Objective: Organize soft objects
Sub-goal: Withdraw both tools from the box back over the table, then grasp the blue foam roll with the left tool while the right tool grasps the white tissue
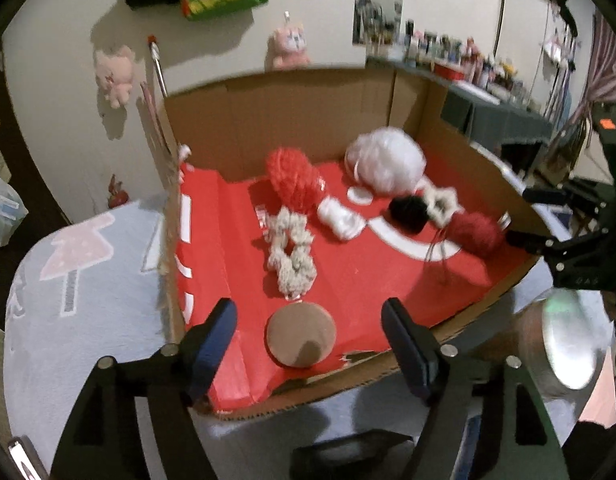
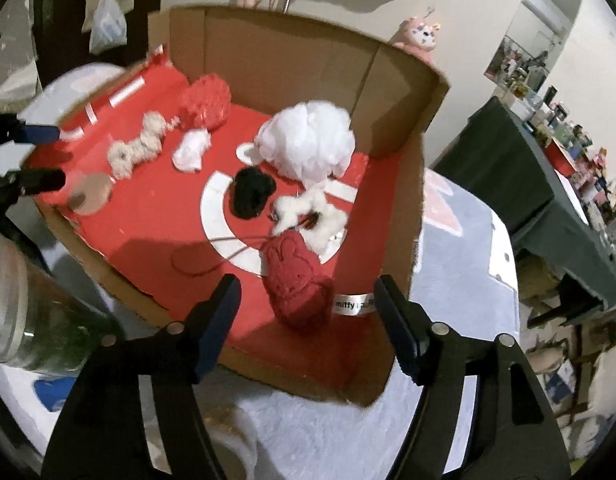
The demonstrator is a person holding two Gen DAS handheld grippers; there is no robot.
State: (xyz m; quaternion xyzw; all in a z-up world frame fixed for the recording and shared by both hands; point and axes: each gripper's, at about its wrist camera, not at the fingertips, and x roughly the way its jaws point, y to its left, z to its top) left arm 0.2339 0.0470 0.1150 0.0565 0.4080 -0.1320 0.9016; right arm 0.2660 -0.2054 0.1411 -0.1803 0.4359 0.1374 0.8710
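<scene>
A cardboard box with a red floor holds several soft things: a big white puff, an orange-red pom, a cream scrunchie, a small white tuft, a black pom, a white fluffy piece and a dark red knit toy. My left gripper is open at the box's near edge, over a brown disc. My right gripper is open, its jaws on either side of the dark red toy.
The box sits on a pale blue fleece cover. A jar with a metal lid stands beside the box. Plush toys hang on the wall. A cluttered dark table stands at the right.
</scene>
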